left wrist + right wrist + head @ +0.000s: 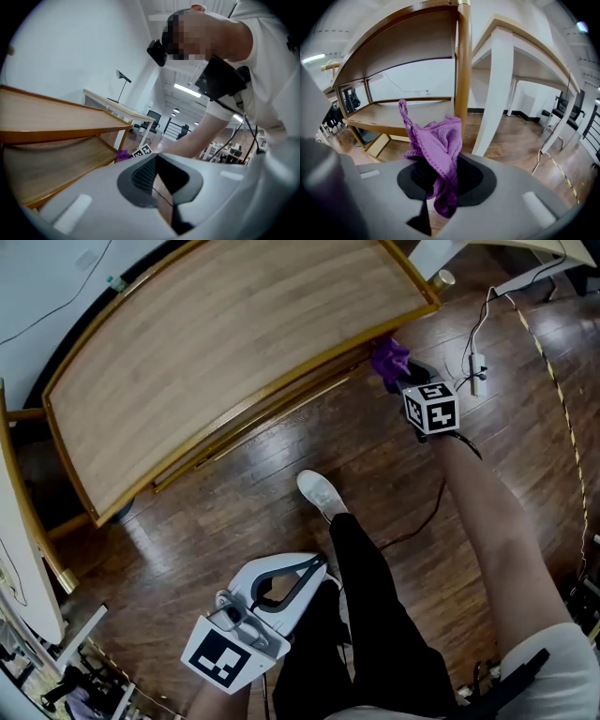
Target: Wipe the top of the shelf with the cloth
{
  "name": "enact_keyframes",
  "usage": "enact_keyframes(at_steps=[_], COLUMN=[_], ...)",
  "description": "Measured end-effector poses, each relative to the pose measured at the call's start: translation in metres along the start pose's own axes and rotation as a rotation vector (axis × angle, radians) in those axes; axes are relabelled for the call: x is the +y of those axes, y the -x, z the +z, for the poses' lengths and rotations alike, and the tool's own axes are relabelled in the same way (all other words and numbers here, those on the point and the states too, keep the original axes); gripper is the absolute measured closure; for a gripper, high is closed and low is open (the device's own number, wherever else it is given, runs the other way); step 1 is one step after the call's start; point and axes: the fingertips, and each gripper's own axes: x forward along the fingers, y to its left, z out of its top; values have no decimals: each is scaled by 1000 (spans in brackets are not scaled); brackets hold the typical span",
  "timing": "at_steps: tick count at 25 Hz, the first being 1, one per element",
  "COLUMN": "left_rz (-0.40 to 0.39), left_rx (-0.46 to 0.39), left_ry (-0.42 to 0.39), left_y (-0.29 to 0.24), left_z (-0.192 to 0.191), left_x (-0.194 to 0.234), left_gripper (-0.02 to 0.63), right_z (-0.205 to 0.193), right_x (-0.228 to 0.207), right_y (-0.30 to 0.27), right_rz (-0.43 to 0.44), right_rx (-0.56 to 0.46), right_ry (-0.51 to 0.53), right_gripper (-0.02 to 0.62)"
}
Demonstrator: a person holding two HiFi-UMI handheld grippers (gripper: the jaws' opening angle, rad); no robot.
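2 right gripper (440, 182) jaws pinch crumpled purple cloth (436, 143); left gripper (157, 164) seemingly closed, empty.

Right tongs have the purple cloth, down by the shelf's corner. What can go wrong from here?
1. The right tongs pinch the purple terry cloth by one bunched fold, with its ends loose. Dragging it across wood may pull it free.
2. They sit low beside the wooden shelf's corner post, below the light wooden shelf top. Lifting straight up may clip its raised rim.
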Motion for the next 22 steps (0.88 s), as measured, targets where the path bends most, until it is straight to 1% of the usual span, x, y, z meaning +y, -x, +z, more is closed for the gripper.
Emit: enact_keyframes(at_steps=[3,6,9,11,12,14,19,22], left_rz=[-18,-29,2,12,17,40,146,177], left_rx=[5,-2,-1,-2,-7,-19,-70,-75], left_ry=[-20,-32,-62,-67,-60,-52,-48,-70], left_y=[-11,-16,-13,-6,0,18,59,87], left_z=[6,9,11,10,10,10,10,5], left_x=[2,4,5,4,3,2,-3,-8], left_gripper=[588,588,588,588,588,588,588,588], right_z=[-2,-3,-8,-14,-17,-22,-41,-42], right_x=[-18,-25,-13,7,23,70,226,322], right_y=[2,4,16,29,35,44,41,30], right_rz=[-21,-30,-20,12,41,124,378,495], right_rx=[10,13,9,6,3,-4,15,19], right_ry=[-11,-18,-41,-47,-42,-23,86,124], right_gripper=[499,499,499,499,499,499,499,499])
